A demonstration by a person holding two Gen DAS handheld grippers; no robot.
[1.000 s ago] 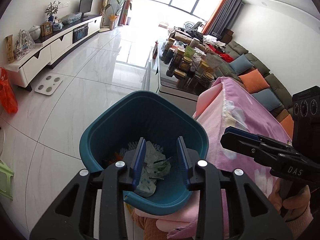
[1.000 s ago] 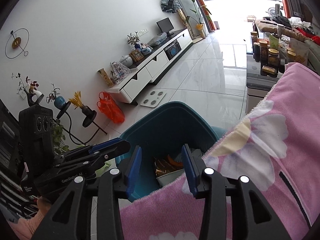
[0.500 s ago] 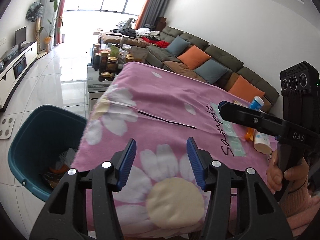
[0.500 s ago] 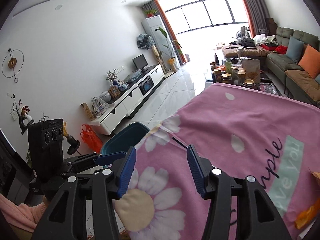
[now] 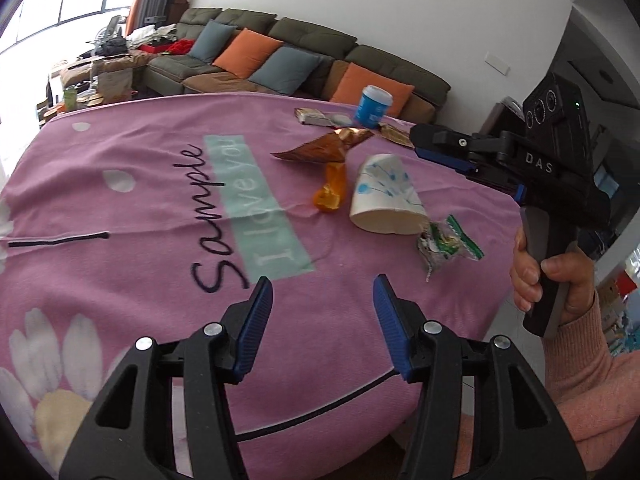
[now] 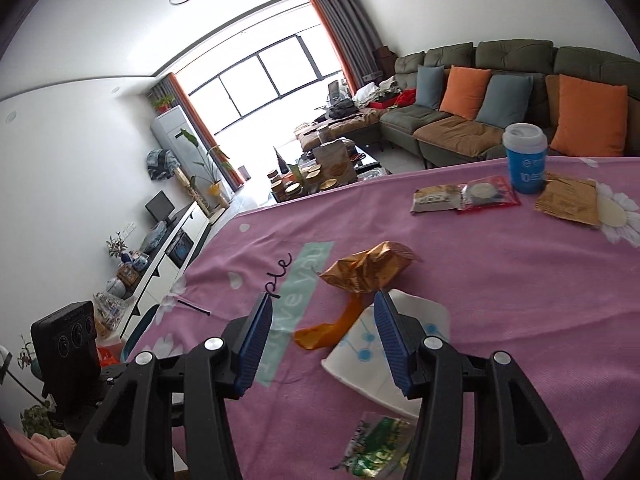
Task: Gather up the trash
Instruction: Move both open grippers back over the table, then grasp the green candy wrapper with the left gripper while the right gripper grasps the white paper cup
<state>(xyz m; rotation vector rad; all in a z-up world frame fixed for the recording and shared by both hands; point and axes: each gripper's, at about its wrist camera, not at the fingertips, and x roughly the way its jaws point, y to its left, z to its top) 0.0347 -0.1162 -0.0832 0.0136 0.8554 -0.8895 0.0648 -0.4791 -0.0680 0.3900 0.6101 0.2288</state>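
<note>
Both grippers are over the table [image 5: 120, 160] now, the one draped in a pink fleece cloth with daisies and the word "Sample". Plenty of bare cloth lies in front of the left gripper [image 5: 323, 322]; its blue-padded jaws have just been opening, stand about half apart, and hold nothing. The table's near edge curves away just below and to the right of it.

The litter sits in a loose cluster ahead and to the right of those jaws, well apart from them: a crumpled green-and-white snack wrapper [image 5: 446, 243] nearest, then a squashed white paper cup with blue dots [image 5: 386, 196] lying on its side, a twisted orange plastic wrapper [image 5: 332, 188] just beside it, and a crinkled gold-brown foil bag [image 5: 320, 147] behind.

The right gripper [image 6: 323, 336], held in a hand [image 5: 552, 280] with a pink sleeve, hangs right over that cluster. Its jaws have also just been opening, about half apart, and are empty. From its own camera, the orange wrapper [image 6: 332, 330] shows between the pads, the paper cup [image 6: 400, 344] runs behind the right pad, and the foil bag [image 6: 366, 268] lies just beyond the tips. The green wrapper [image 6: 376, 446] lies below, partly hidden.

Further back stand an upright blue lidded cup [image 6: 524, 158] and flat packets [image 6: 464, 196], near the far edge.
</note>
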